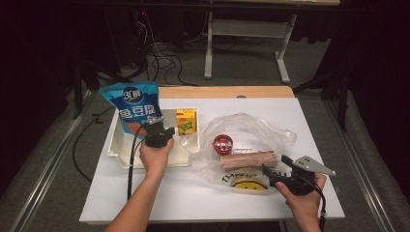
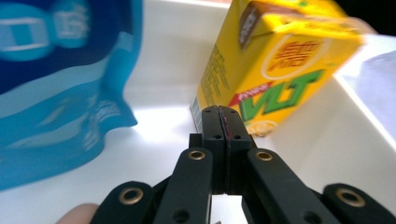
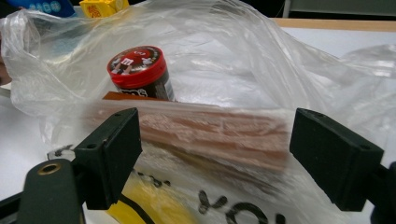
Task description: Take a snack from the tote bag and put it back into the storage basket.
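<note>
A shallow white plastic tray (image 1: 114, 145) sits on the white table (image 1: 193, 193) and holds two things: a blue foil snack pouch (image 1: 129, 104) with white lettering, leaning up at the tray's far left, and a small yellow drink carton (image 1: 185, 121) with green lettering, standing at its far right corner. The left gripper (image 1: 155, 133) is held over the tray's inside, and in the left gripper view its black jaws are pressed flat together with nothing between them (image 2: 225, 122). Just beyond the jaw tips stands the yellow carton (image 2: 275, 65), tilted in that view, while the blue pouch (image 2: 56, 88) hangs blurred to the left of the jaws over the bare white tray floor (image 2: 163, 116). Right of the tray lies a crumpled clear plastic bag (image 1: 251, 128) with a yellow smiley print and black lettering on its near part. Inside it are a short dark jar with a red lid (image 1: 223, 143) and a long pinkish-brown log-shaped packet (image 1: 248, 159) lying crosswise. The right gripper (image 1: 278, 171) is at the bag's near right edge, its jaws spread wide (image 3: 229, 154). In the right gripper view the long packet (image 3: 210, 135) spans the gap between the open jaws just beyond their tips, behind the bag's film (image 3: 261, 60), and the red-lidded jar (image 3: 138, 72) stands past it, above the left jaw. Whether the jaws touch the film cannot be told.
</note>
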The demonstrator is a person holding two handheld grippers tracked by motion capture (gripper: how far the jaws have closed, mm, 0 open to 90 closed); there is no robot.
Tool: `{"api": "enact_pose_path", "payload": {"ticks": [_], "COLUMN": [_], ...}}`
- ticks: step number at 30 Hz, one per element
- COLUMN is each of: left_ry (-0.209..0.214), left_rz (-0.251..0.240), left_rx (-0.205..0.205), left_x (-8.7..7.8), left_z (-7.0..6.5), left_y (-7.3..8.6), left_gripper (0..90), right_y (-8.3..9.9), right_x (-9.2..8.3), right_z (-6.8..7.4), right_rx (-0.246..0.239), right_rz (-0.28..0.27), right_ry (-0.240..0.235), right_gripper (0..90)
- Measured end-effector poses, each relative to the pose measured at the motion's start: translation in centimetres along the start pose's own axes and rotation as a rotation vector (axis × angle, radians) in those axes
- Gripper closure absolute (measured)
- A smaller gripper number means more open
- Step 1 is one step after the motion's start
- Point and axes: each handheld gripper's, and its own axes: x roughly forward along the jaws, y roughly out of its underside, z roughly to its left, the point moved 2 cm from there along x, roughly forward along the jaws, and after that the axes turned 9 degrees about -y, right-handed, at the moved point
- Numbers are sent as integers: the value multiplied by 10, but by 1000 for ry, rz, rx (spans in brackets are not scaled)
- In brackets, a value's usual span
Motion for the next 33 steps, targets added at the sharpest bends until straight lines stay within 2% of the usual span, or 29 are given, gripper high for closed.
{"api": "enact_pose_path", "payload": {"ticks": [1,2,6,10,12,16,19,22,24,26,28,32,33], "left_ry": [24,29,100,129,131,168,201,212,218,235,241,243,247], "left_rz": [-7,-16,-21,-36,-34,-34,-6,8,6,8,7,1,2], "left_rx": [2,23,34,32,35,84,67,35,65,79,65,89,79], "left_x": [-7,-14,-44,-65,-73,-90,-98,-104,-107,-113,-117,-122,-123], "left_z": [0,1,6,13,15,18,21,24,24,22,22,24,24], "left_y": [-1,-1,-1,1,4,12,14,13,15,16,16,18,16], "left_gripper": [890,867,743,612,507,317,168,47,2,2,1,2,2], "right_y": [-2,-4,-11,-14,-16,-18,-20,-23,-24,-25,-26,-29,-29], "right_x": [2,4,11,20,24,32,38,44,47,51,55,63,66], "right_z": [2,3,11,16,18,20,23,24,25,26,28,31,32], "right_rx": [-6,-8,-20,-33,-30,-27,-31,-35,-30,-30,-30,-32,-34], "right_rz": [-1,-1,1,16,22,32,41,48,48,50,57,69,71], "right_ry": [-4,-7,-18,-22,-26,-31,-32,-30,-31,-32,-33,-37,-37], "right_gripper": [169,169,172,180,189,196,197,197,197,197,197,198,198]}}
